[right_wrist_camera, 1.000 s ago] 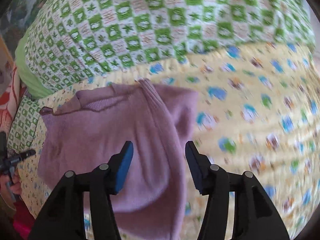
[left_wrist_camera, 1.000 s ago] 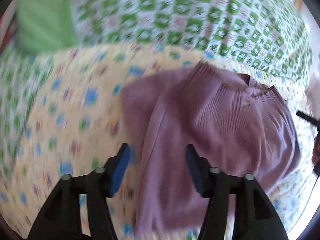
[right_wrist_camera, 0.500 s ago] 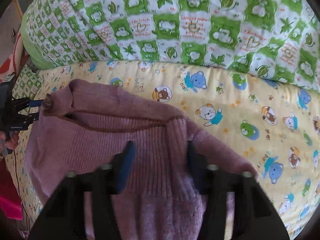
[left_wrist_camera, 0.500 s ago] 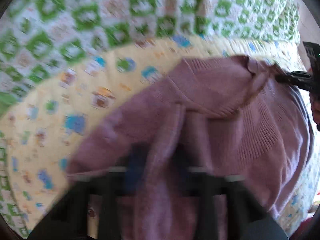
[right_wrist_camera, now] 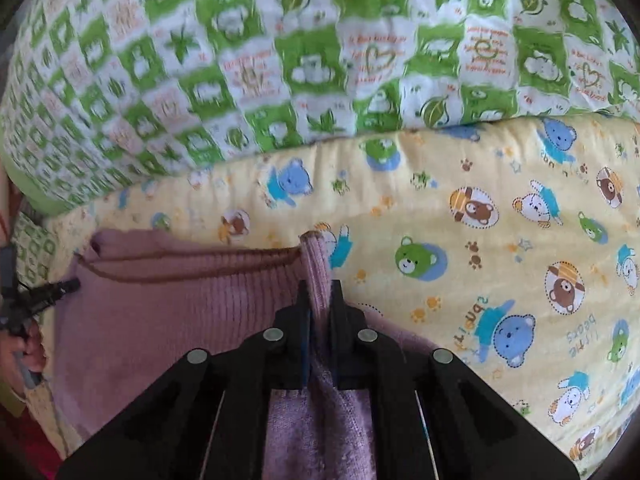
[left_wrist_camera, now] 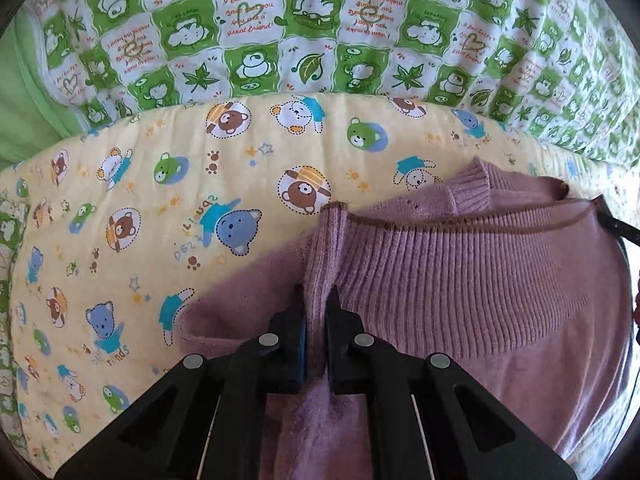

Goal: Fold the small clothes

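I have the left gripper (left_wrist_camera: 317, 300) and right gripper (right_wrist_camera: 320, 294) each pinched onto a ribbed hem corner of the mauve knit sweater (left_wrist_camera: 460, 280), which lies on the bear-print yellow blanket (left_wrist_camera: 160, 200).

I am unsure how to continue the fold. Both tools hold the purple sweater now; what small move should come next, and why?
Probably lift both tools together and carry the ribbed hem forward. The left tool and right tool each pinch an end of the purple sweater, its hem taut between them, and the rest lies flat on the yellow bear blanket.
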Tool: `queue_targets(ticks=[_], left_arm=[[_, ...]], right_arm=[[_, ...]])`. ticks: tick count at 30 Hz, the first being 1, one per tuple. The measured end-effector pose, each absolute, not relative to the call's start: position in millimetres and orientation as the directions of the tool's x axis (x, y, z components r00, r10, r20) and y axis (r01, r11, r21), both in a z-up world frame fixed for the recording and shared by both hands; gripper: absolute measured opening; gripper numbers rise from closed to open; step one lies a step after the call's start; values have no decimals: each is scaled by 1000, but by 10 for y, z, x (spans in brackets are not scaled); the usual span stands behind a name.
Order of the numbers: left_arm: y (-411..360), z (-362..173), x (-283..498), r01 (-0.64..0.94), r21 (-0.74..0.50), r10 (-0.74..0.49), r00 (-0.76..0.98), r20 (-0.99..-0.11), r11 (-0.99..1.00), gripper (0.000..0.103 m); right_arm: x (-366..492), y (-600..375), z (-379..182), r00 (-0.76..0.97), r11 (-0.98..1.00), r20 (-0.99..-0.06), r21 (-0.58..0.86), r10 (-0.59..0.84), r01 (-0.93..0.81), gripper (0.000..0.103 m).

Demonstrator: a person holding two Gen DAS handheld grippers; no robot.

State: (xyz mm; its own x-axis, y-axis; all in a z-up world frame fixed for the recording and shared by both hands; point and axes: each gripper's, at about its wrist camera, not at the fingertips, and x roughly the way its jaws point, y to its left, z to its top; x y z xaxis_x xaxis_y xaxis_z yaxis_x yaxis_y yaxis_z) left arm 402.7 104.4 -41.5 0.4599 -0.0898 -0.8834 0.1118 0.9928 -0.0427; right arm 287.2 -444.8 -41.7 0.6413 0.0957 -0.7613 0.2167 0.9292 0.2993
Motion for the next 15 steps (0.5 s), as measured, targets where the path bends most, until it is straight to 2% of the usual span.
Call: queue_targets(ticks=[4, 5, 7, 9, 10, 11, 12, 14, 15], left_arm=[[1097, -377, 4026, 84, -96, -124, 444, -887, 992, 20], [1137, -342, 4002, 74, -108, -130, 445, -886, 991, 26], [1214, -254, 3904, 45, -104, -113, 457, -882, 994, 38], [1329, -148, 3756, 7, -95, -87, 477, -875, 995, 47], [1383, -114, 3684, -15, -103, -84, 474, -876, 995, 58], [1430, -97, 3582, -43, -110, -77, 471, -879, 993, 63], [1489, -87, 3455, -67, -127, -80, 472, -878, 990, 64], [1558, -96, 3201, -103, -164, -100, 454, -885, 981, 72], [1610, -127, 3030, -131, -181, -106, 444, -890, 975, 72]], right_arm=[[2866, -4425, -398, 656, 924, -751, 301, 77, 237, 9], [2848, -4423, -369, 661, 922, -746, 306, 78, 236, 15], [2802, -4432, -294, 665, 920, -743, 308, 75, 240, 42], [2707, -4444, -178, 683, 915, -729, 308, 51, 261, 46], [2644, -4437, -111, 699, 910, -714, 317, 43, 267, 46], [2591, -4432, -57, 710, 906, -703, 328, 44, 269, 47], [2568, -4406, -19, 718, 901, -694, 341, 50, 267, 49], [2459, -4314, 49, 737, 893, -672, 375, 76, 250, 49], [2417, -4239, 61, 743, 890, -663, 390, 93, 236, 49]])
